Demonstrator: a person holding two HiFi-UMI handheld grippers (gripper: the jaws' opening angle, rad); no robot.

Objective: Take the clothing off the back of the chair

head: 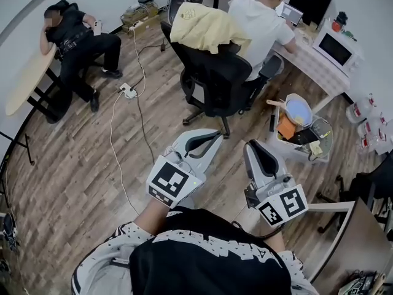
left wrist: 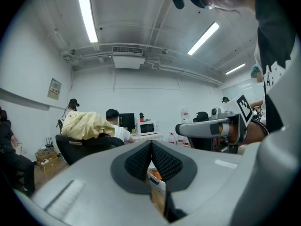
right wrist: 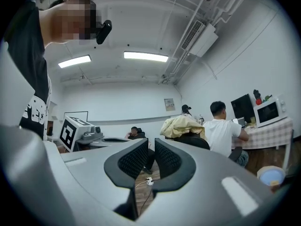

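A pale yellow garment (head: 206, 26) hangs over the back of a black office chair (head: 215, 78) across the wooden floor from me. Both grippers are held level near my body, well short of the chair. My left gripper (head: 206, 140) is shut with nothing in it; in its own view the pads meet at the left gripper (left wrist: 151, 147), and the garment (left wrist: 84, 125) lies far off to the left. My right gripper (head: 258, 147) is beside it; in its own view the right gripper (right wrist: 151, 150) shows a narrow empty gap, with the garment (right wrist: 181, 125) ahead to the right.
A person in a white shirt (head: 261, 23) sits at a desk just behind the chair, beside a microwave (head: 334, 48). Another person in black (head: 77, 39) sits at the left by a round table (head: 27, 72). A power strip (head: 128, 91) with cables lies on the floor. A full bin (head: 301, 125) stands to the right.
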